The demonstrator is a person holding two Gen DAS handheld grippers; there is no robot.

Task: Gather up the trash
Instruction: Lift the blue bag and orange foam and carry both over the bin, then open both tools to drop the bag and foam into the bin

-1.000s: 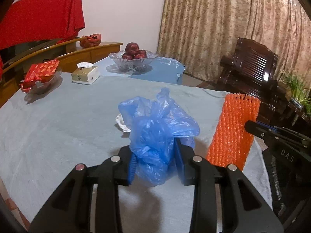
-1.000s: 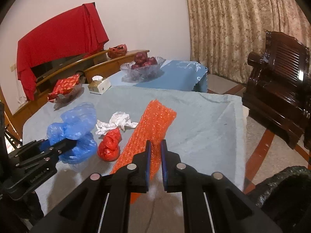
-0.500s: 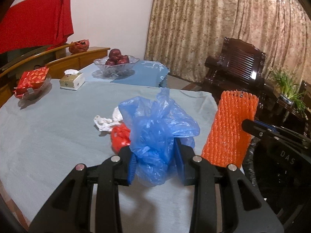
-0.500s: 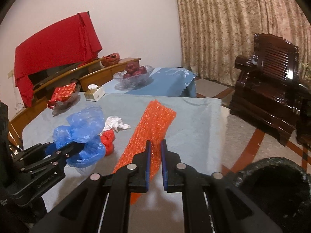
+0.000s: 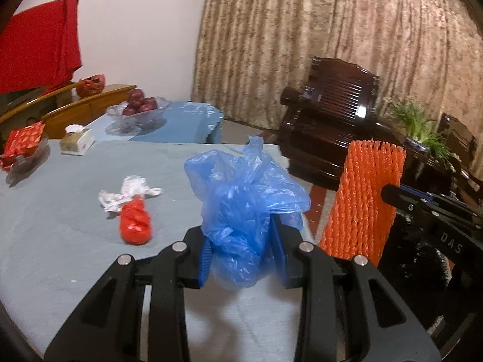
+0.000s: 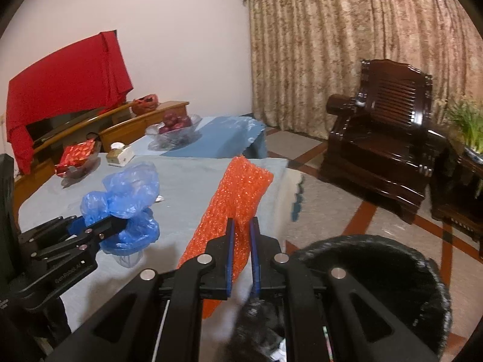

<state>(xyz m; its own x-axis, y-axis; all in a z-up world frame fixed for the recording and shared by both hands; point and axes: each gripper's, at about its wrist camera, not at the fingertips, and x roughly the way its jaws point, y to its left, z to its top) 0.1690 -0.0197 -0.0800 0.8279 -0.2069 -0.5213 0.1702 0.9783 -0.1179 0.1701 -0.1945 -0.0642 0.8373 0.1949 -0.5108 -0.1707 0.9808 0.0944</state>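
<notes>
My left gripper (image 5: 243,250) is shut on a crumpled blue plastic bag (image 5: 246,211), held above the table's right edge; the bag also shows in the right wrist view (image 6: 123,205). My right gripper (image 6: 241,235) is shut on an orange foam net sleeve (image 6: 235,202), which also shows in the left wrist view (image 5: 362,199). It hangs beside a black-lined trash bin (image 6: 377,274) on the floor. A red crumpled bag (image 5: 135,223) and a white crumpled wrapper (image 5: 126,194) lie on the grey tablecloth (image 5: 60,241).
A red gift box (image 5: 22,144), a tissue box (image 5: 76,141) and a glass bowl of red fruit (image 5: 137,110) stand at the table's far side. A dark wooden armchair (image 6: 389,138) and a potted plant (image 5: 419,126) stand to the right.
Both grippers have carried their loads rightward toward the table's edge. The trash bin has come into fuller view under the right gripper. The red bag and the white wrapper now lie left of the blue bag.
</notes>
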